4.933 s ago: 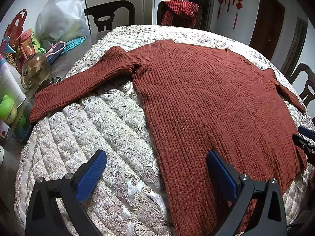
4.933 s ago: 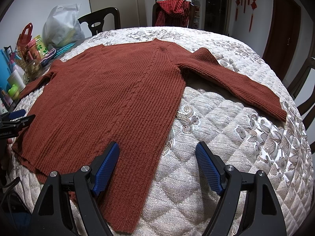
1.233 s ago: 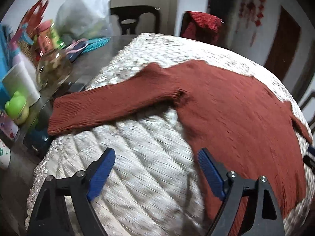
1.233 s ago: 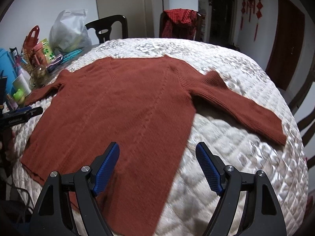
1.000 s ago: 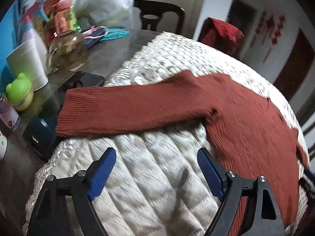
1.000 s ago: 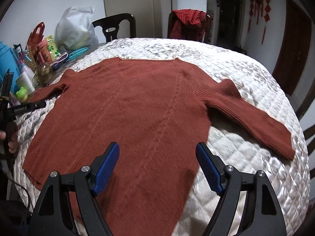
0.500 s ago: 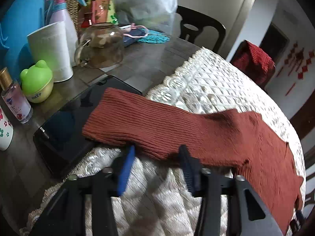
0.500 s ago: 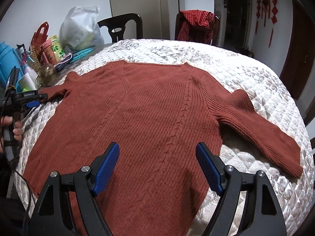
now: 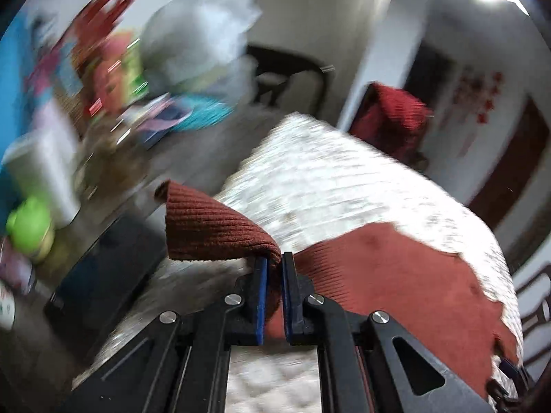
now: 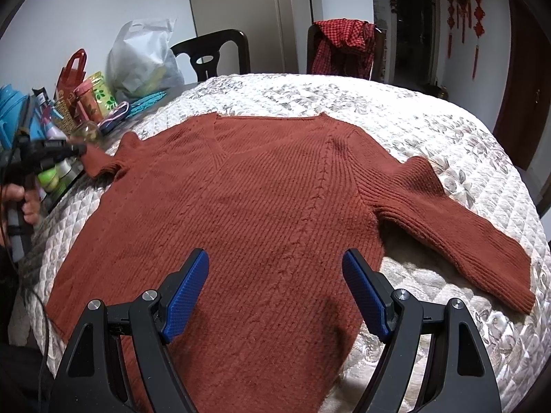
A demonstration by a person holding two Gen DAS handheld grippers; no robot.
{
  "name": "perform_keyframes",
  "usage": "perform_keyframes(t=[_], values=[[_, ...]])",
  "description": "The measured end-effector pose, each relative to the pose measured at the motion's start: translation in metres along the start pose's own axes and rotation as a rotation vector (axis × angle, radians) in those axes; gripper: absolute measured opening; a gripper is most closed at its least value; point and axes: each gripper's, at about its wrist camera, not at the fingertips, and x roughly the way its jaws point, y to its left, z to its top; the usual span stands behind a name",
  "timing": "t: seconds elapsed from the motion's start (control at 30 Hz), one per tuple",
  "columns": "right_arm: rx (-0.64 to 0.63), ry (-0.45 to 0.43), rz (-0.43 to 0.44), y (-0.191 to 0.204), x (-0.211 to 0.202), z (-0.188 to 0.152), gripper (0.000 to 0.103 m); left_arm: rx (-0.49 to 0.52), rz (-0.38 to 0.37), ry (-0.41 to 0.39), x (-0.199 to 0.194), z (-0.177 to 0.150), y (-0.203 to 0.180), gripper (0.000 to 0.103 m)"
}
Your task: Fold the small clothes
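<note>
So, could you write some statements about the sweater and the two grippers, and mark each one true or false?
1. The left gripper is shut on a sleeve of the rust-red sweater. True; its jaws have just been closing, and the knit is pinched between them.
2. The right gripper grips the sweater's hem. False: its jaws stand open above the sweater body and hold nothing.
3. The other sleeve lies flat on the quilted cover. True.
4. The sweater is already folded in half. False: its body is spread flat, neckline away from the person.
5. A white plastic bag stands behind the clutter at the left. True.
</note>
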Motion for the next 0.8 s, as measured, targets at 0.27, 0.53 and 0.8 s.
perform_keyframes(t=[0.27, 0.53, 0.8], values=[[0.037, -0.016, -0.014, -0.008, -0.009, 0.002, 0.080, 0.284, -0.328, 0.082, 0.021, -0.014, -0.123, 0.010], [0.081, -0.019, 0.010, -0.014, -0.016, 0.008, 0.080, 0.366, -0.441, 0.187, 0.030, -0.051, -0.138, 0.020], [0.142, 0.059, 0.163, -0.002, 0.023, 0.050, 0.054, 0.274, -0.252, 0.106, 0.036, -0.019, -0.079, 0.026]])
